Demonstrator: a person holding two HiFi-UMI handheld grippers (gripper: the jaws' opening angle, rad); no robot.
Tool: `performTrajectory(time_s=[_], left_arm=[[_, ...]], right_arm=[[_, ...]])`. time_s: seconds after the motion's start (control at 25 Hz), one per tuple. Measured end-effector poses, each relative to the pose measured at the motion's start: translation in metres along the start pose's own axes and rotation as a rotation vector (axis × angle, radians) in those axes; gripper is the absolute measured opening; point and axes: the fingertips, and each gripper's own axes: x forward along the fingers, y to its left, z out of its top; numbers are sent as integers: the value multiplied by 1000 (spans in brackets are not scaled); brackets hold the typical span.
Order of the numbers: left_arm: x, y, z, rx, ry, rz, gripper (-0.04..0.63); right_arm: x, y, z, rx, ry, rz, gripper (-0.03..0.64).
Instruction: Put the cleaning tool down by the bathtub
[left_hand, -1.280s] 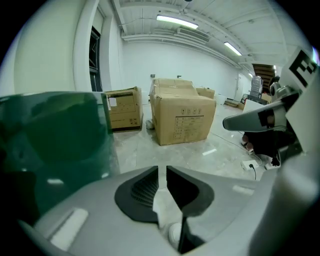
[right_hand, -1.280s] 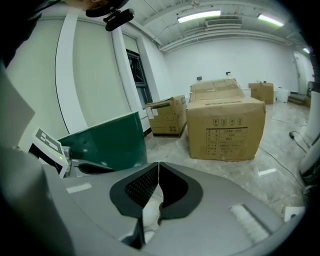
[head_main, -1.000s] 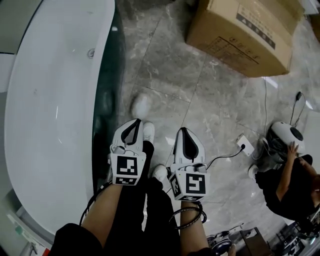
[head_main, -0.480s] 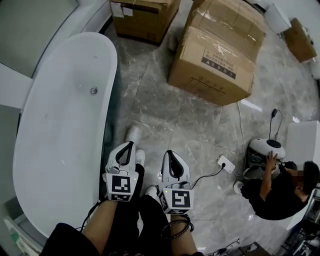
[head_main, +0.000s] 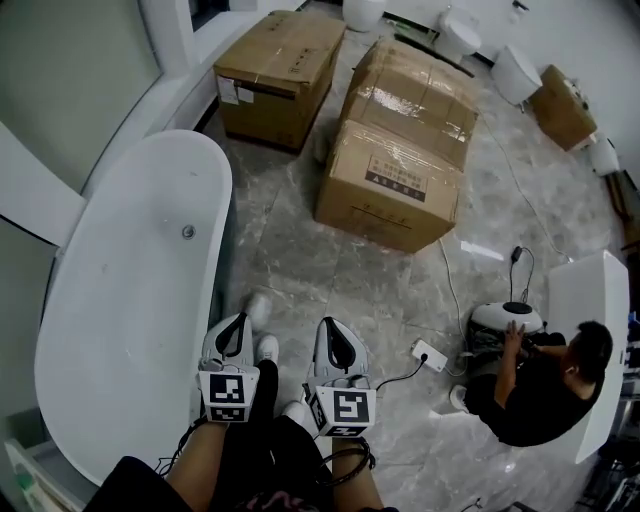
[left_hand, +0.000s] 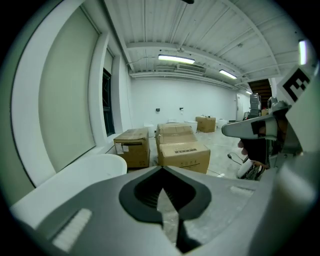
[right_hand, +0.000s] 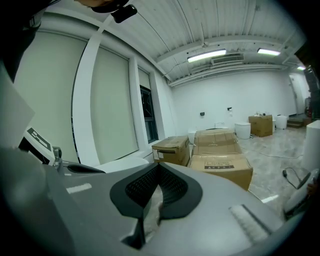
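The left gripper (left_hand: 162, 170) has its jaws closed tip to tip with nothing in them, and the right gripper (right_hand: 159, 166) is the same (only a small hollow behind the touching tips). The two are held side by side, near each other but apart. Just to the left of the left gripper runs the rim of the white bathtub (head_main: 120, 300); the cleaning tool I cannot pick out in any view.

Only the head view shows a white shoe (head_main: 258, 306) just ahead of the left gripper's tips and, well to the right of the right gripper, a power strip (head_main: 432, 355) and a seated person (head_main: 545, 390). Only the gripper views show the window (left_hand: 106, 102) ahead-left and the ceiling lights (right_hand: 206, 55).

Ahead of both grippers, bare marble floor (head_main: 300, 240) lies open up to the cardboard boxes (head_main: 392, 185).
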Motion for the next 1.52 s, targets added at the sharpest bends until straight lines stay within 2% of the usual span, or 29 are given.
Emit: performTrajectory(time_s=[0.2,0.4,0.8,1.24,1.52], left_arm=[[-35,-4,28,31,-36,17,0],[-57,-3,61,10,-85,45,0],[-97,-12,124,93,-196,-1,0],[-144,-27,176,165,-324,-9,0],[-172,-29,192,147,-364,29,0]], right_arm=[[-37,0,24,-11,-31,8,8],[-60,4,63,-29,-73,43,9],[-91,0,119,-79,-152,19,8],[-145,-6,146,-116,-230,0,8],[-172,-6,152,-121,-256,-10,8]])
